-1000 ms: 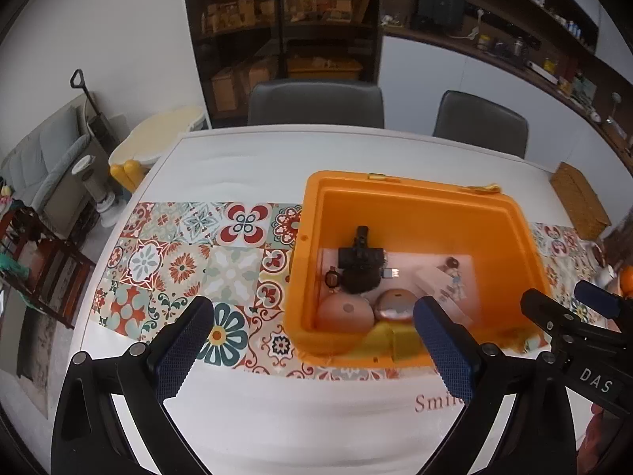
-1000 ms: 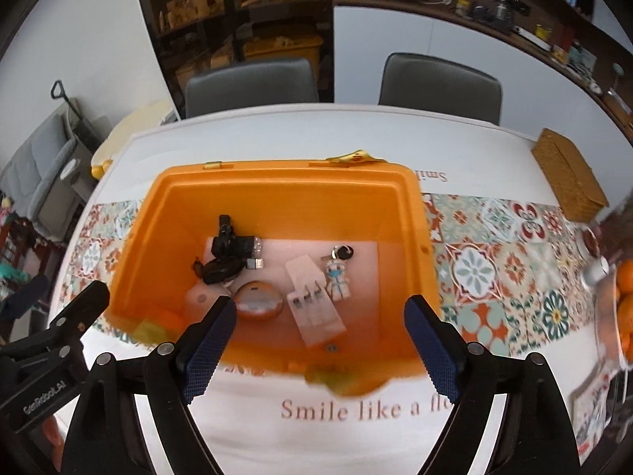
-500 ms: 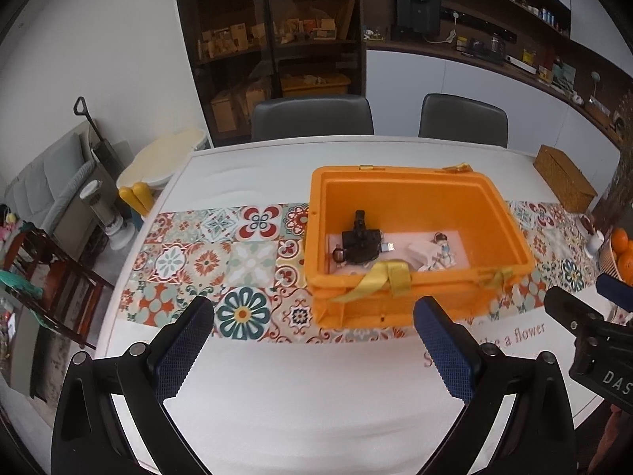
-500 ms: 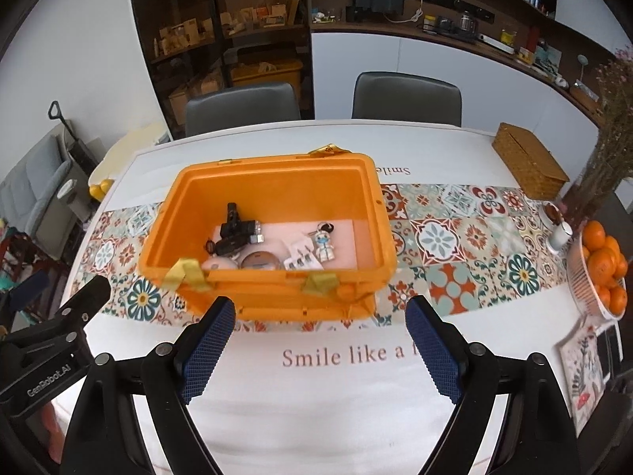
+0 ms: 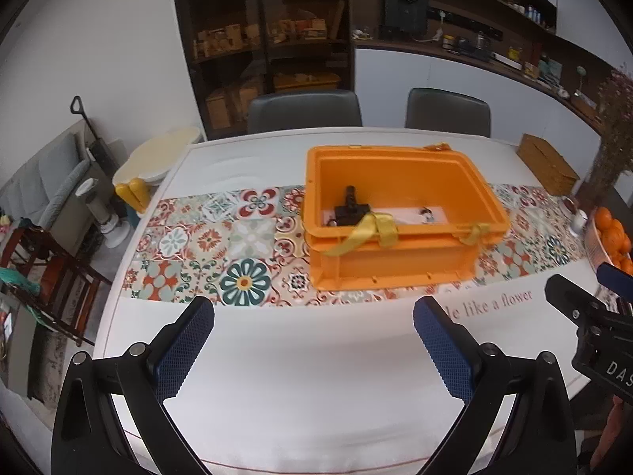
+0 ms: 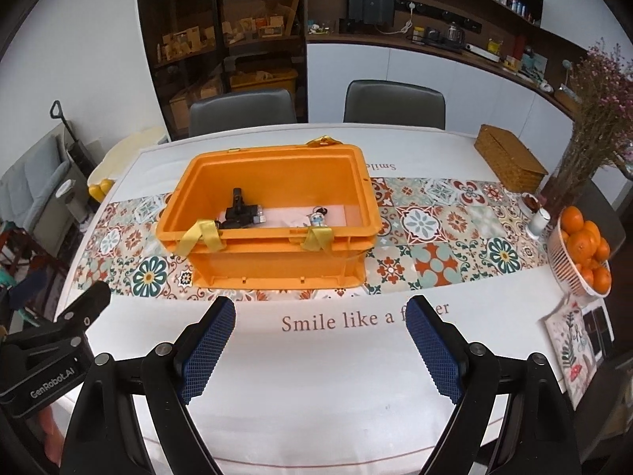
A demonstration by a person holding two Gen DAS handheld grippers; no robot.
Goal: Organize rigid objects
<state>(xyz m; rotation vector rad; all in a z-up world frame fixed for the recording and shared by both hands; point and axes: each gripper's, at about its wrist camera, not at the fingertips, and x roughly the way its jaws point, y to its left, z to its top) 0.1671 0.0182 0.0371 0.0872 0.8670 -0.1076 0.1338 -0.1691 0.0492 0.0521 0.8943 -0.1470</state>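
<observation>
Orange crate (image 6: 277, 265) sits on the patterned runner (image 6: 435, 237) mid-desk, slightly toward the far edge, yellow straps (image 6: 201, 235) draped over its near rim. Inside on the crate floor: black gadget (image 6: 239, 213) at the left part, small figurine keychain (image 6: 317, 218) toward the right part, both lying loose and apart from each other. Other items on the crate floor are hidden by the near wall.

Left gripper (image 5: 312, 350) fingers (image 5: 184, 350) spread wide, holding nothing, over the white desk (image 5: 296, 388) near its front edge, well apart from the crate. Right gripper (image 6: 318, 350) fingers (image 6: 207, 348) also spread wide, nothing between them, over the "Smile like a flower" lettering near the front edge.

Wicker box (image 6: 510, 162) at the far right corner, basket of oranges (image 6: 585, 253) at the right edge, white cup (image 6: 539, 223) just beside it. Two grey chairs (image 6: 241, 111) behind the far edge.
</observation>
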